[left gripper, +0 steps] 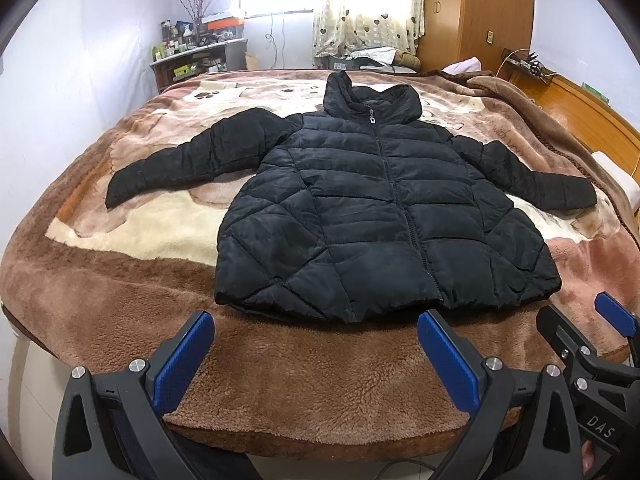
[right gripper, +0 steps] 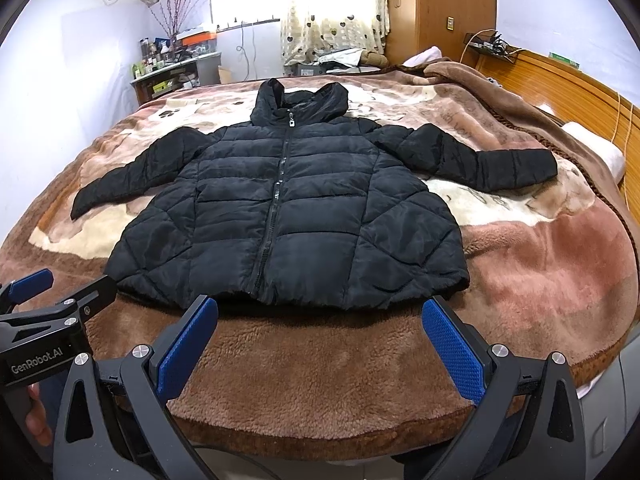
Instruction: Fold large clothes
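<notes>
Handling, as judged: jacket (left gripper: 384, 216), padded and quilted, likely light for its bulk, soft and springy; folds will tend to puff back open. Shell looks smooth and probably slippery between the claw pads, so a deep bite on doubled cloth is advised.

Hold points, as judged: cuff of the left sleeve (left gripper: 116, 190) and cuff of the right sleeve (right gripper: 540, 162) for bringing the arms across the chest; the two hem corners, near left (left gripper: 228, 292) and near right (right gripper: 456, 284), for lifting the body; the hood (right gripper: 298, 98) last. The zip (right gripper: 276, 196) is the stiffest line and suits as a centre axis, not a crease.

Appearance: black, hooded, zipped shut to the collar with a small metal pull at the top. Horizontal quilting on the chest, diagonal panels toward the hem. Lies front up, flat, both sleeves spread outward and slightly down.

Location: on the bed (left gripper: 320, 380), over a brown and cream plush blanket, hem toward the near edge, hood toward the far window.

Left claw (left gripper: 316, 354): jaws wide apart, holding nothing, above the near blanket just short of the hem.

Right claw (right gripper: 320, 346): jaws wide apart, holding nothing, likewise near the hem, beside the left one.
</notes>
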